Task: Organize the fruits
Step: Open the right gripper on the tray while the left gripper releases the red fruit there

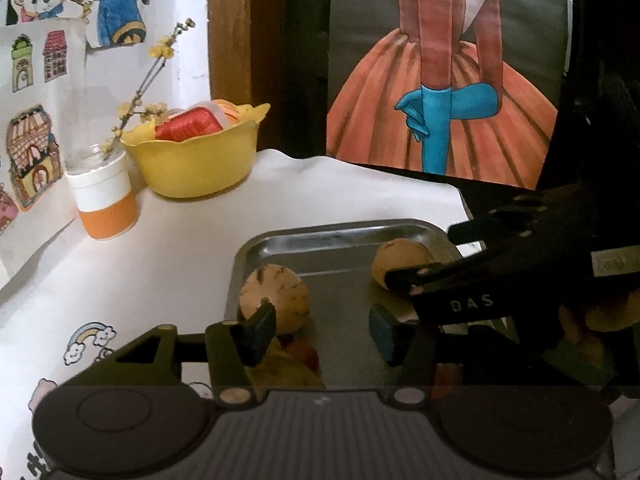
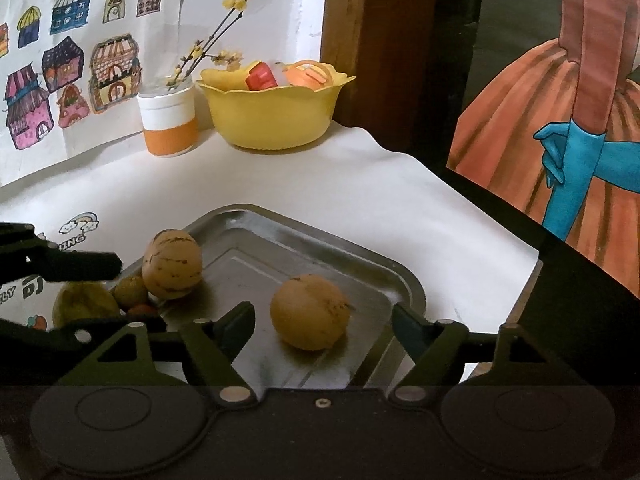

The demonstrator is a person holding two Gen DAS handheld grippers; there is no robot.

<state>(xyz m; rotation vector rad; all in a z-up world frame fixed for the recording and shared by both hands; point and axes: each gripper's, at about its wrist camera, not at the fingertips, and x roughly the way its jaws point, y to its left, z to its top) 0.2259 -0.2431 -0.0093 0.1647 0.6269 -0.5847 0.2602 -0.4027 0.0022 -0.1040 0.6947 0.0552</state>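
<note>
A metal tray [image 1: 340,236] [image 2: 256,216] lies on the white tablecloth. A tan striped fruit [image 1: 276,300] [image 2: 172,264] rests in the tray's near left corner, just beyond my left gripper's [image 1: 322,334] left fingertip; that gripper is open. Small yellow-green and red fruits [image 2: 130,290] lie by the tray's left edge, between the left gripper's [image 2: 108,296] fingers. A round orange-yellow fruit [image 2: 308,312] [image 1: 400,260] sits on the tray between the fingers of my right gripper [image 2: 324,326], with gaps on both sides, so this gripper is open. The right gripper [image 1: 432,256] partly hides that fruit in the left wrist view.
A yellow scalloped bowl [image 1: 196,160] [image 2: 272,120] holding red and orange items stands at the back. Beside it is an orange-and-white jar [image 1: 106,204] [image 2: 170,124] with flowering twigs. Drawings cover the wall on the left; a painted panel [image 1: 440,100] stands behind the table's right edge.
</note>
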